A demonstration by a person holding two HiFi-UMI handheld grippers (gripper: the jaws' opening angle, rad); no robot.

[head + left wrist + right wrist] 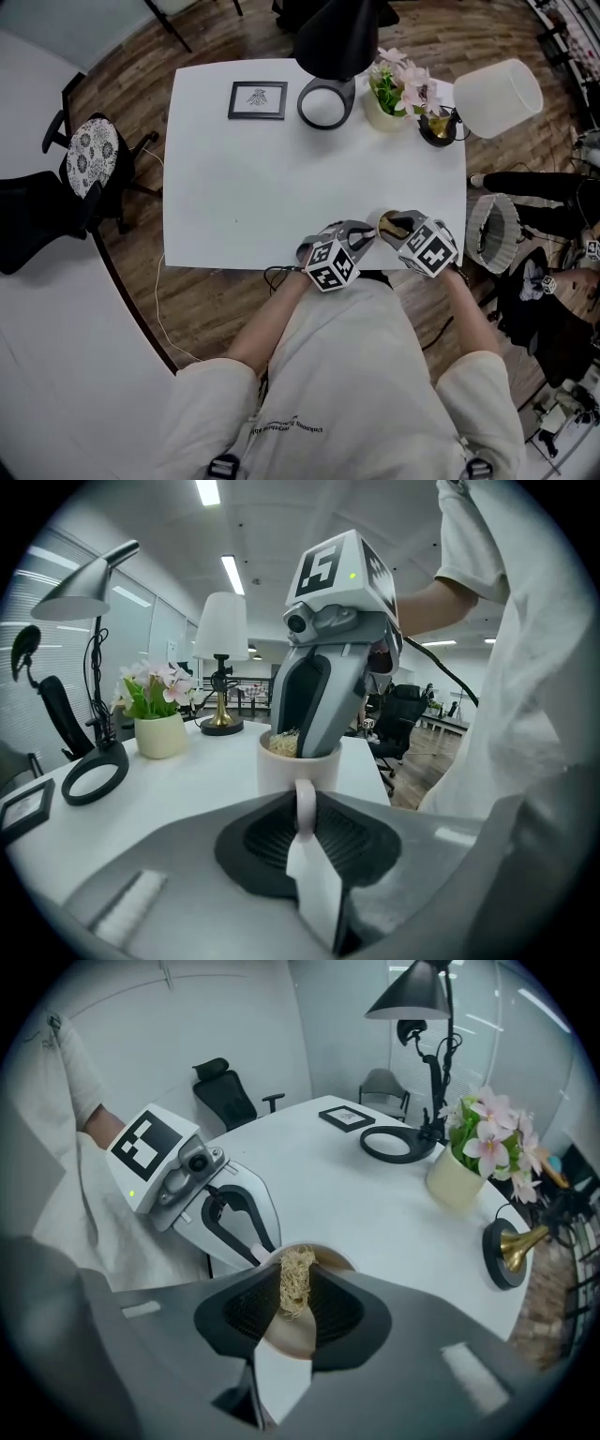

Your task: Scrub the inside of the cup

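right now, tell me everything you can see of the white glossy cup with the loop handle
The white glossy cup stands upright on the white table, near the edge closest to the person. Its loop handle faces the left gripper, whose jaws are shut on it. The inside looks tan in the right gripper view. The right gripper dips through the rim, pinching a straw-coloured fibrous scrubber inside the cup. No print shows.

**Bright, even light, heavy fisheye**

Ceiling strips (232, 574) are pouring cool light down, the white table (234, 187) is glaring with barely a shadow, frame edges are bending into black corners, and the left gripper (305, 822) is blurring up close.
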